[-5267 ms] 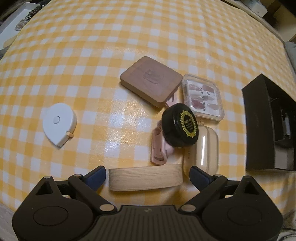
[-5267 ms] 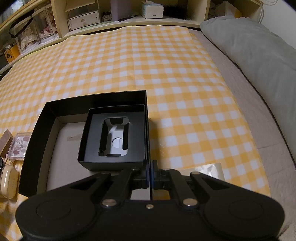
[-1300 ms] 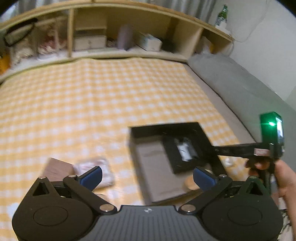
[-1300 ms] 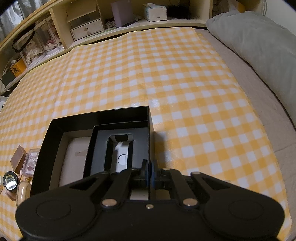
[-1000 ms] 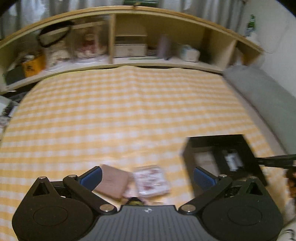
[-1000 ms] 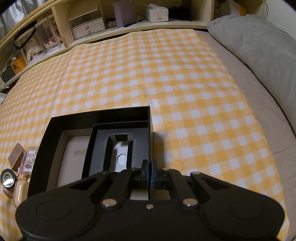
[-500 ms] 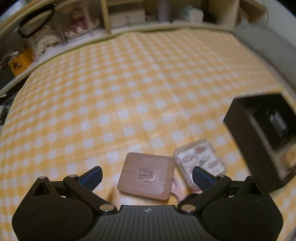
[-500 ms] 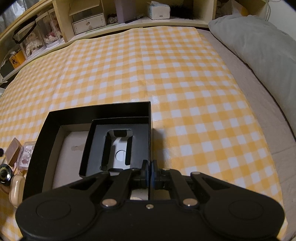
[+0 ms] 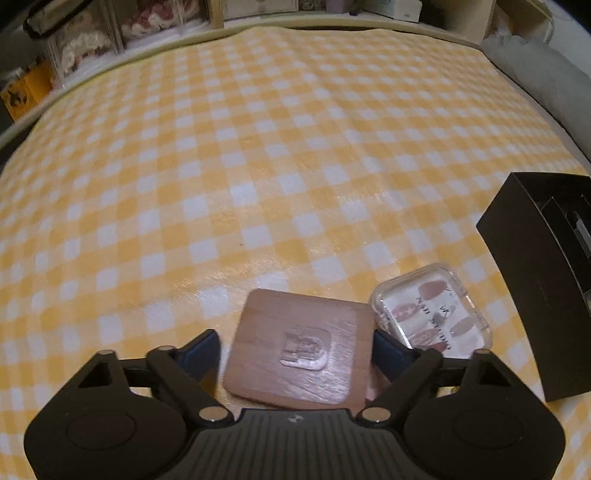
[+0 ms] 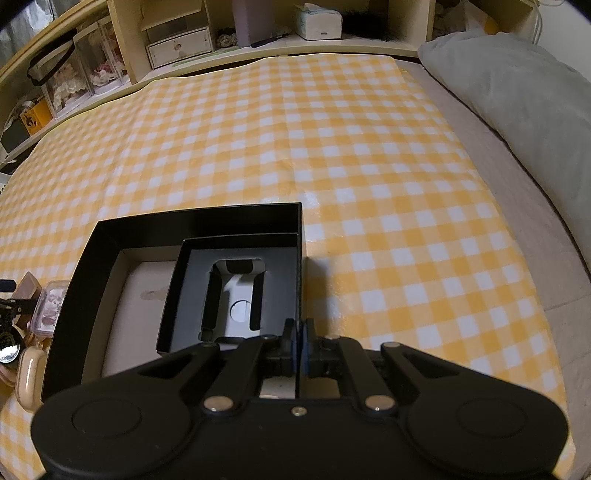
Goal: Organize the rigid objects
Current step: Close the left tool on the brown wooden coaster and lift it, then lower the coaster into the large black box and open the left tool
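Note:
In the left wrist view a brown wooden square block (image 9: 301, 345) with an embossed mark lies on the yellow checked cloth between the fingers of my open left gripper (image 9: 295, 349). A clear case of press-on nails (image 9: 432, 312) lies just right of it. The black open box (image 9: 532, 280) stands at the right. In the right wrist view my right gripper (image 10: 299, 349) is shut on the near right wall of the black box (image 10: 85, 280), beside a smaller black insert box (image 10: 177, 295).
Left of the black box in the right wrist view lie the nail case (image 10: 51, 306), a beige case (image 10: 27, 380) and a round black lid (image 10: 7, 350). Shelves (image 10: 177, 33) line the far edge. A grey pillow (image 10: 517, 85) lies at the right.
My left gripper swung back from over the black box to the object pile and lowered; its open fingers now straddle the wooden block. The right gripper stayed shut on the box wall.

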`<state>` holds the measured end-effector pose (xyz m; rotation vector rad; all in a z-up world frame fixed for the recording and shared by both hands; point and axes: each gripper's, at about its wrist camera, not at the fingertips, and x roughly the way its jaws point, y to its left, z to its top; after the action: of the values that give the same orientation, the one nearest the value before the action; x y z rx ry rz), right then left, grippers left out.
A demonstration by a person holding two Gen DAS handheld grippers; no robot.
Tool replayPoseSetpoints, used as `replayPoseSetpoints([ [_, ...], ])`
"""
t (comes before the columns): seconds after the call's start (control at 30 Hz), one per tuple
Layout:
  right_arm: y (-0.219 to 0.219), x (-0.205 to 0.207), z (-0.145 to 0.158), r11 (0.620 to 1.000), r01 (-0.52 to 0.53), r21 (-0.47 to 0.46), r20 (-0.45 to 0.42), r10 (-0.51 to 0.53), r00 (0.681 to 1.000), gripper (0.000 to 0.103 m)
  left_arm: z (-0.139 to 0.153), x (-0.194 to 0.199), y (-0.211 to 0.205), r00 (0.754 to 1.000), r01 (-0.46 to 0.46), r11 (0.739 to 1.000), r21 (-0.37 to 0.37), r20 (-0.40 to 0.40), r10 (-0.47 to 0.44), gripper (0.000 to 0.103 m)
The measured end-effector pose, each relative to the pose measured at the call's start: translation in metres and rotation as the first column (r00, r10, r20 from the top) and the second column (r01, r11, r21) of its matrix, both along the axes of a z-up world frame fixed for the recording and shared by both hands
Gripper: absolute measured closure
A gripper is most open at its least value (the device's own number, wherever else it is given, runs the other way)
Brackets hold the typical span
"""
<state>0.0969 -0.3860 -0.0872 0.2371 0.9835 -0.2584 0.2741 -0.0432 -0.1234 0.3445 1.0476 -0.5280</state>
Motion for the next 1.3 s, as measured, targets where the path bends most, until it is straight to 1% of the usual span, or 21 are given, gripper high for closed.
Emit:
replayPoseSetpoints([
  [0.03, 0.000, 0.000, 0.000, 1.000, -0.001, -0.002, -0.001, 0.001, 1.000, 0.099, 0.000, 0.000, -0.001, 1.000, -0.005, 1.000, 0.000, -0.003, 0.005, 0.021],
  [0.17, 0.001, 0.000, 0.000, 1.000, 0.000, -0.002, 0.000, 0.000, 1.000, 0.099, 0.000, 0.002, -0.007, 0.999, -0.042, 0.999, 0.014, -0.024, 0.042, 0.022],
  [0.23, 0.000, 0.000, -0.001, 1.000, 0.000, -0.004, -0.001, 0.000, 1.000, 0.099, -0.001, 0.004, -0.011, 0.998, -0.064, 0.998, 0.023, -0.012, 0.064, 0.022],
  [0.3, 0.000, 0.000, -0.001, 1.000, -0.001, -0.004, -0.001, 0.001, 1.000, 0.099, 0.004, 0.003, -0.011, 0.996, -0.093, 0.995, 0.032, 0.008, 0.092, 0.022],
  [0.37, 0.000, 0.000, -0.001, 1.000, -0.002, -0.004, -0.001, 0.002, 1.000, 0.099, 0.014, 0.003, -0.009, 0.992, -0.127, 0.992, 0.008, 0.026, 0.127, 0.023],
  [0.43, 0.000, 0.000, -0.001, 1.000, 0.000, -0.004, -0.002, 0.000, 1.000, 0.099, 0.027, 0.001, -0.010, 0.986, -0.161, 0.986, -0.037, 0.038, 0.162, 0.023],
  [0.5, 0.000, 0.001, -0.001, 1.000, 0.003, -0.003, -0.004, -0.003, 1.000, 0.099, 0.041, -0.005, -0.014, 0.984, -0.167, 0.982, -0.086, 0.051, 0.172, 0.023],
  [0.57, 0.000, 0.002, -0.001, 1.000, 0.005, -0.008, -0.007, -0.005, 1.000, 0.099, 0.053, -0.014, -0.022, 0.982, -0.169, 0.979, -0.116, 0.062, 0.177, 0.023],
  [0.73, 0.000, 0.003, -0.002, 1.000, 0.005, -0.015, -0.011, -0.005, 1.000, 0.100, 0.073, -0.039, -0.048, 0.981, -0.185, 0.966, -0.183, 0.030, 0.194, 0.023],
  [0.83, 0.002, 0.002, -0.001, 1.000, 0.004, -0.015, -0.011, -0.005, 1.000, 0.100, 0.079, -0.058, -0.069, 0.983, -0.177, 0.962, -0.209, 0.008, 0.182, 0.023],
  [1.0, 0.002, 0.002, -0.002, 1.000, -0.002, -0.020, -0.011, 0.002, 1.000, 0.100, 0.089, -0.079, -0.101, 0.987, -0.163, 0.947, -0.275, -0.035, 0.159, 0.023],
  [1.13, 0.002, 0.003, -0.002, 1.000, 0.000, -0.019, -0.011, -0.001, 1.000, 0.100, 0.090, -0.087, -0.127, 0.982, -0.187, 0.936, -0.299, -0.065, 0.176, 0.022],
  [1.23, 0.002, 0.002, -0.002, 1.000, 0.002, -0.020, -0.012, -0.002, 1.000, 0.100, 0.084, -0.087, -0.143, 0.972, -0.231, 0.920, -0.317, -0.107, 0.207, 0.022],
  [1.3, 0.002, 0.002, -0.001, 1.000, -0.001, -0.021, -0.012, 0.001, 1.000, 0.100, 0.080, -0.087, -0.153, 0.969, -0.243, 0.917, -0.316, -0.122, 0.215, 0.022],
])
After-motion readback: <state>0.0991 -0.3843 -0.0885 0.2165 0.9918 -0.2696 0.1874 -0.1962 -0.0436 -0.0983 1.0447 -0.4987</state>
